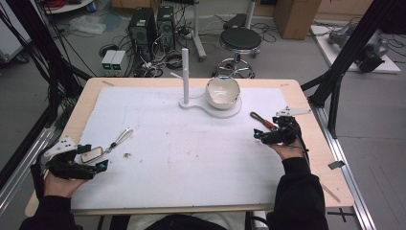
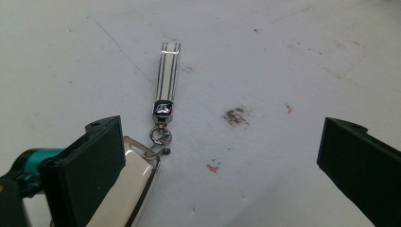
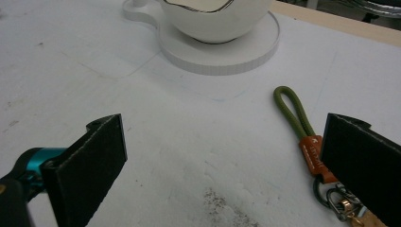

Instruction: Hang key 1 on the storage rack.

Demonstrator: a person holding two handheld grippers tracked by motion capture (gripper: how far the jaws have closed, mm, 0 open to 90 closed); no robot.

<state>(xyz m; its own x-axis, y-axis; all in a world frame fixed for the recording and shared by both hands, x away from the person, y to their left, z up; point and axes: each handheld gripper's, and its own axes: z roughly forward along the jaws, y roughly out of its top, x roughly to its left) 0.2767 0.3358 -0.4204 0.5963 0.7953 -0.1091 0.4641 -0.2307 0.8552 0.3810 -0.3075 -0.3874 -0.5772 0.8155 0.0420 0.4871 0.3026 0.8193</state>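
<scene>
The left gripper [image 2: 213, 156] is held wide open, nothing gripped; the silver key fob [image 2: 127, 189] lies against its left jaw, strap [image 2: 168, 71] extended farther out. The right gripper [image 3: 222, 165] is likewise open beside the green keychain [image 3: 302, 127]. If closed off-centre, either item could be pushed aside rather than caught.

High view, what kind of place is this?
Probably a robotics lab or workshop: computer towers and tangled cables on the floor, a black frame around the table, and a stool.

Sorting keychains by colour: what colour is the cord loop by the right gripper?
Olive green cord loop with an orange tag, clearest in the right gripper view.
</scene>
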